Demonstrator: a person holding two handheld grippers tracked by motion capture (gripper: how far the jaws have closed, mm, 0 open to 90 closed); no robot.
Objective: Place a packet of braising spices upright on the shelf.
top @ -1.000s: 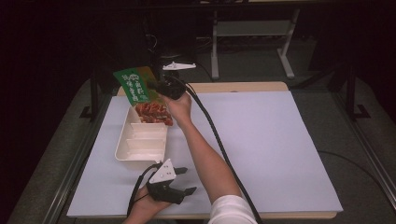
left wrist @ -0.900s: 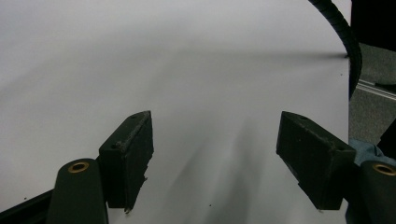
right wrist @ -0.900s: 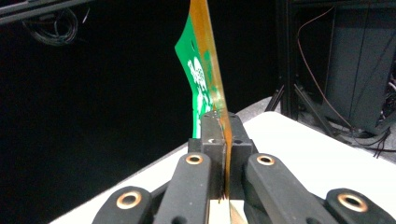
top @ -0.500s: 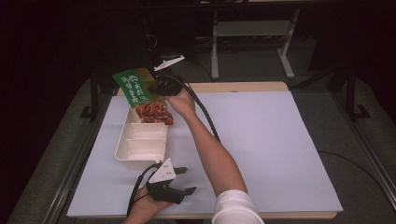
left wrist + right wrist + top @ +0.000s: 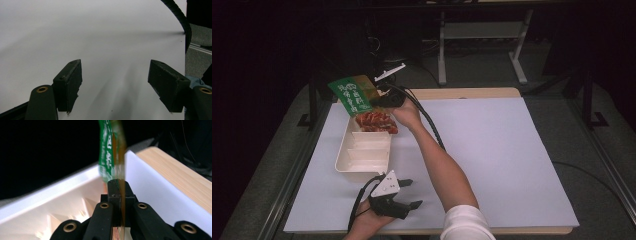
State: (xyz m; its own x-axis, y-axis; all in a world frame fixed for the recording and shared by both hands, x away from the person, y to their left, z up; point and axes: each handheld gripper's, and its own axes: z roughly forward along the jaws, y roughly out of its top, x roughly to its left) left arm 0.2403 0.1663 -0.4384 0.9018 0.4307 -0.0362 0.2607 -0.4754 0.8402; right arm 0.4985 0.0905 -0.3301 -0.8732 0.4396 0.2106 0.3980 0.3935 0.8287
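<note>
The right gripper [image 5: 117, 187] is clamping the edge of a green pouch [image 5: 353, 93], holding it tilted above the far compartment of the cream tray [image 5: 343, 159], where reddish food [image 5: 376, 121] is lying. The pouch is probably light, thin and floppy, so an edge or corner grip suits it best. The left gripper [image 5: 408, 193] is resting unclenched and empty on the white table sheet [image 5: 512, 150].

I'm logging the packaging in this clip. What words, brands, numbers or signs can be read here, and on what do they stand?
Green packet, clamped in the right gripper above the tray: white characters in rows on its face, too small and blurred to read in the high view.
Same packet in the right gripper view: white print seen edge-on and smeared, unreadable.
Left gripper, tray, table sheet: no text.
</note>
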